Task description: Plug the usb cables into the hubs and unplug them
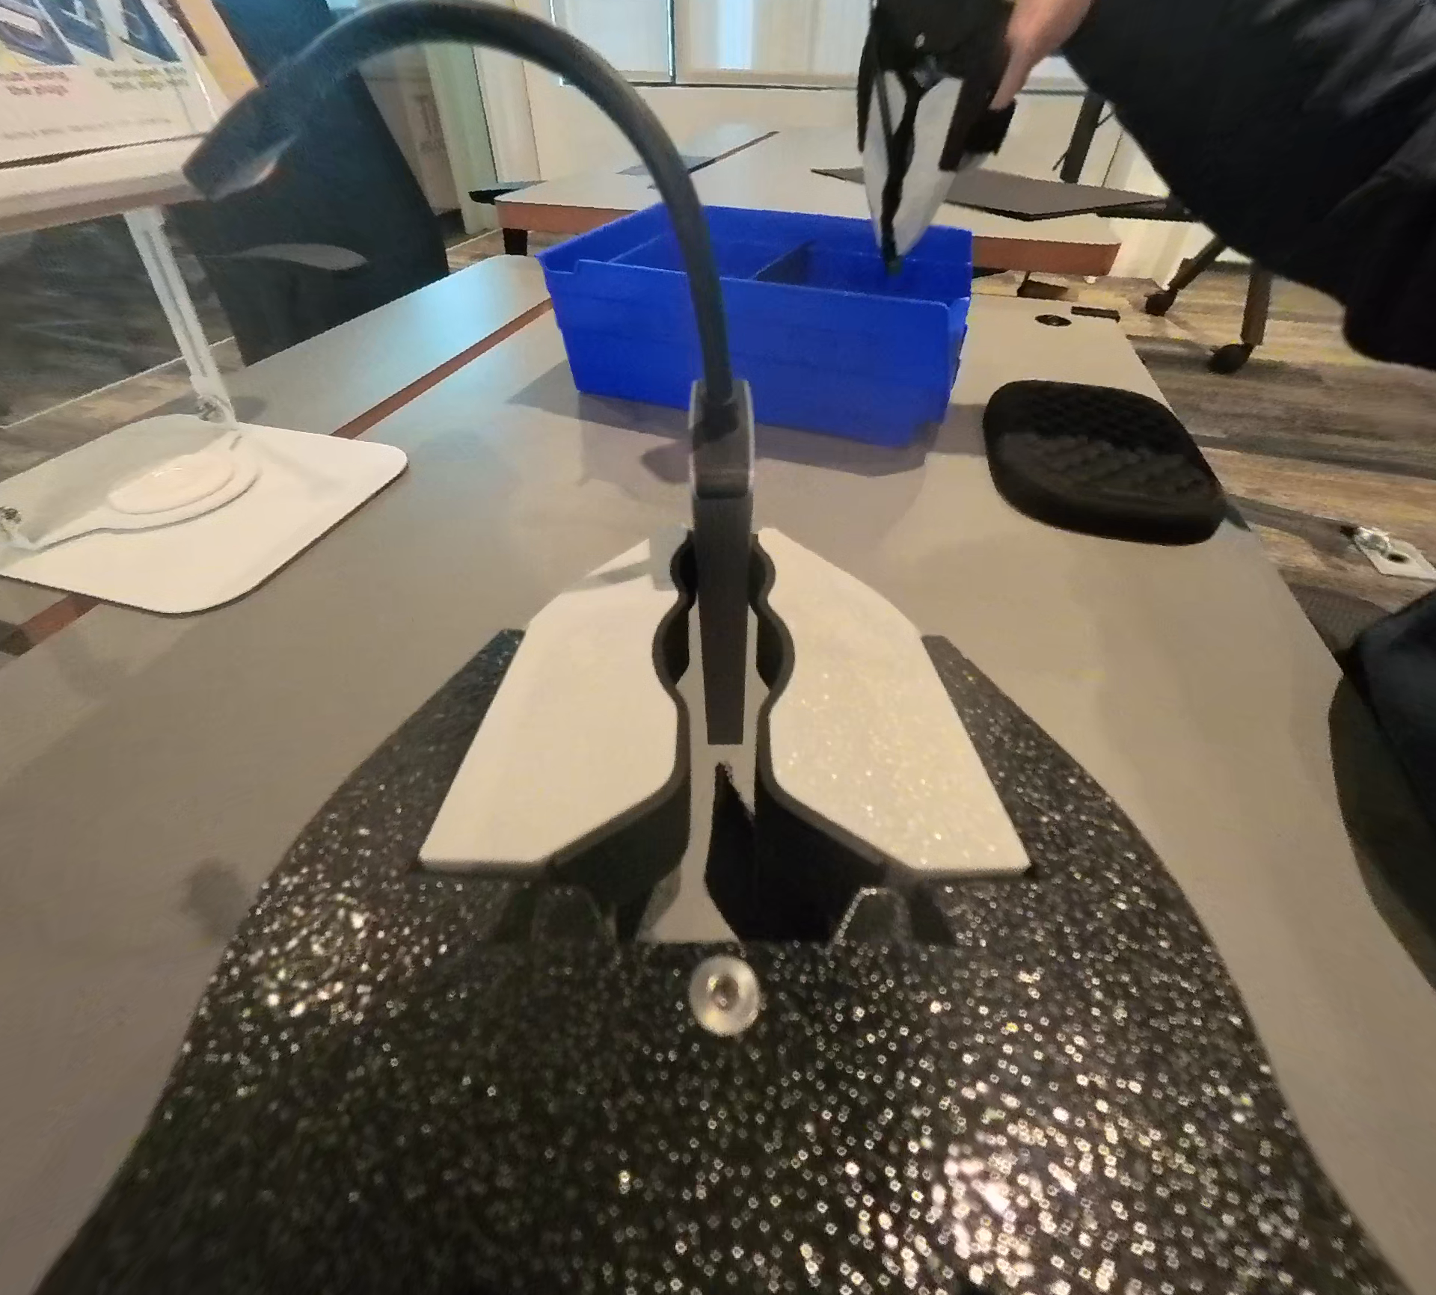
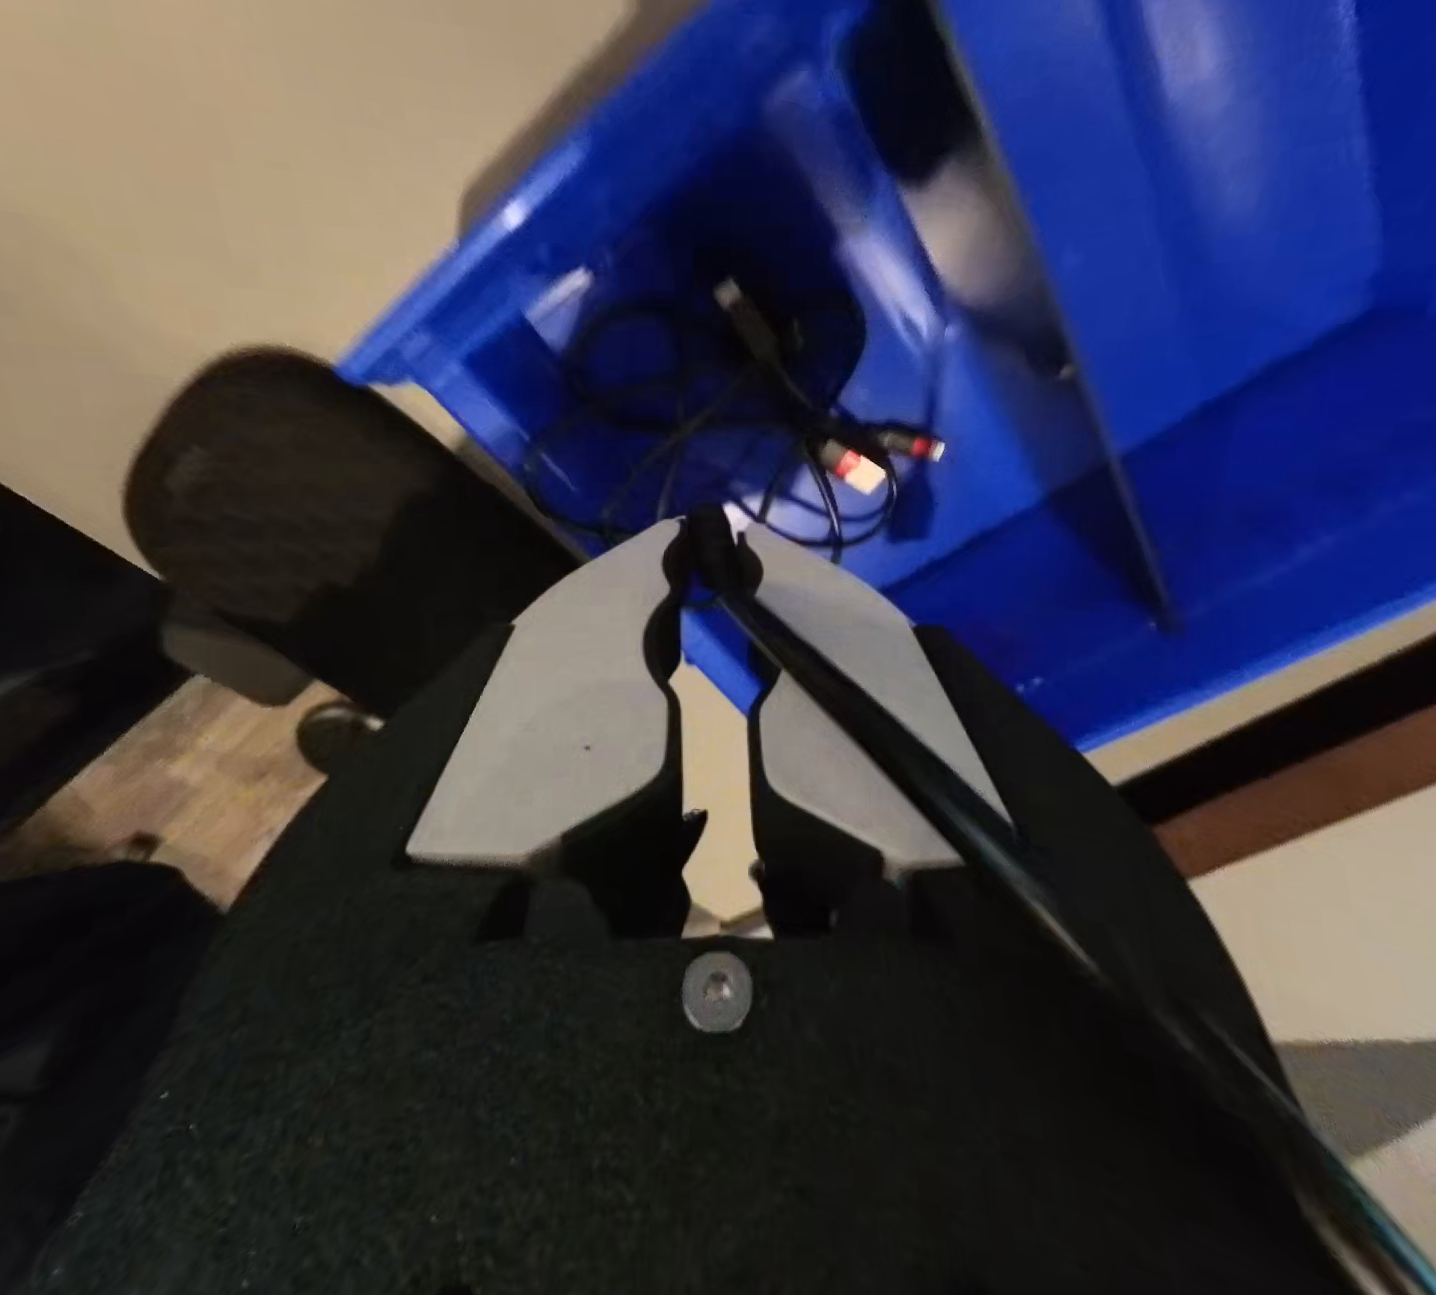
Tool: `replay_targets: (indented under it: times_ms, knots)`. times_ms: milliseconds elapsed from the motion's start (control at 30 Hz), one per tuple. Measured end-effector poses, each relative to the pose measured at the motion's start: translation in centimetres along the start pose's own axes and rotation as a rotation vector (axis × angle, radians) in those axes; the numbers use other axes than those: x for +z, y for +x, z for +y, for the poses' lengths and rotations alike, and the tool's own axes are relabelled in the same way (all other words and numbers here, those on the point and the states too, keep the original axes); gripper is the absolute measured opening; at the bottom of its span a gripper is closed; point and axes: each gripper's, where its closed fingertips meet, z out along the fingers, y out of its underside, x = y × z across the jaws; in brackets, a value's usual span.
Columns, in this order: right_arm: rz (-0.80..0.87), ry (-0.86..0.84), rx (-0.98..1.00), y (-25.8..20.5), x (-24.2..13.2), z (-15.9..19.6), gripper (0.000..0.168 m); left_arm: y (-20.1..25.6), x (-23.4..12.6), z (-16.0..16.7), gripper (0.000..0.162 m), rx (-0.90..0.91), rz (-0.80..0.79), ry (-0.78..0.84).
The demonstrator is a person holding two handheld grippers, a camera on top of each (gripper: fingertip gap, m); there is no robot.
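L gripper (image 1: 719, 558), low over the grey table (image 1: 971, 636), is clamped on a slim dark hub (image 1: 726, 628) held on edge between its white fingers (image 1: 862, 706). Hub's thick black lead (image 1: 544, 54) rises from its far end, arches up and over to the left, and ends in a blurred dark plug (image 1: 233, 151) hanging in the air.

R gripper (image 1: 894, 248) is held by a hand (image 1: 1041, 7) in a black sleeve (image 1: 1259, 116), pointing down into the right end of the blue bin (image 1: 777, 356), which sits on the table beyond the hub. In the right wrist view the R gripper (image 2: 709, 543) has its tips pinched together on a thin black cable (image 2: 894, 737), gripped near its end; the cable runs back diag. across the right finger (image 2: 831, 675) toward the lower right. Below the tips, in that bin (image 2: 1204, 558) compartment, lies a tangle of more thin black cables (image 2: 699, 403) with metal and red-marked plugs (image 2: 855, 469). A dark divider (image 2: 1002, 224) splits the bin; next section is too blurred to read.

A black mesh pad (image 1: 1099, 461) lies on the table right of the bin. A white stand (image 1: 194, 504) with a printed card (image 1: 93, 15) is at left.
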Motion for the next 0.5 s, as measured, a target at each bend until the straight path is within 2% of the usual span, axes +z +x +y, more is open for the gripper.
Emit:
replay_targets:
  times_ms: [33,67,167,200,400,467,500]
  knots:
    - [-0.001,-0.044,0.004,0.1,0.5,0.7,0.019,0.1,0.1,0.1,0.011,0.002,0.006,-0.005]
    - [0.013,-0.089,0.005,0.4,1.0,1.3,0.034,0.2,0.2,0.1,0.011,0.004,0.010,-0.011]
    - [0.061,-0.177,-0.010,0.9,1.8,2.5,0.066,0.4,0.3,0.4,0.011,0.018,0.013,-0.031]
    - [0.072,-0.202,-0.011,1.0,1.8,2.8,0.070,0.5,0.3,0.5,0.011,0.022,0.014,-0.035]
    - [0.155,-0.248,0.026,1.7,0.7,3.9,0.076,0.8,0.4,0.3,0.011,0.015,0.033,-0.027]
    - [0.222,-0.174,0.024,1.4,-0.9,2.8,0.076,0.9,0.4,0.3,0.011,0.016,0.038,-0.026]
    - [0.233,-0.085,-0.008,0.5,-1.7,1.3,0.075,1.0,0.5,0.2,0.011,0.016,0.043,-0.024]
